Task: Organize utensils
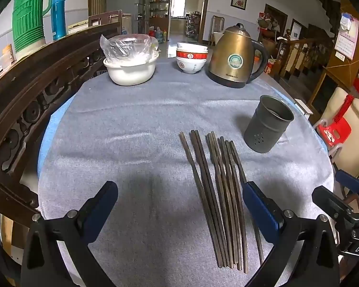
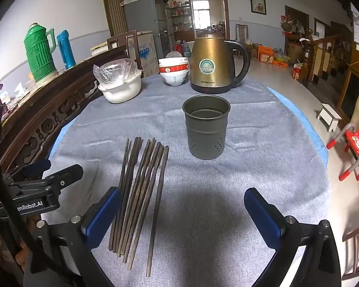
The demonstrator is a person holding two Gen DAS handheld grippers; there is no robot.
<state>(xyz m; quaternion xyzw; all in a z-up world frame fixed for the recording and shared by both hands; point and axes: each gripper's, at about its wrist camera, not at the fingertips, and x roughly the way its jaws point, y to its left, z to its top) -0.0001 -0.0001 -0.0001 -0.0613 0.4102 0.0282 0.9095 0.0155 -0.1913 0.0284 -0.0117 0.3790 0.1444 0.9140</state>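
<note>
Chopsticks (image 1: 217,198) lie in a loose bundle on the table (image 1: 131,143), flat on grey cloth. Holder (image 2: 206,126) stands upright just beside their far tips, empty. Left gripper (image 1: 179,205) fingers wide, nothing btwn, hovering left of the bundle. Right gripper (image 2: 183,211) fingers wide too, nothing held, bundle by its left finger. Kettle (image 2: 213,64), bowls (image 2: 174,70) at far edge.

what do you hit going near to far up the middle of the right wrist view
chopsticks → metal holder cup → gold kettle, with the stacked bowls beside it on its left
</note>
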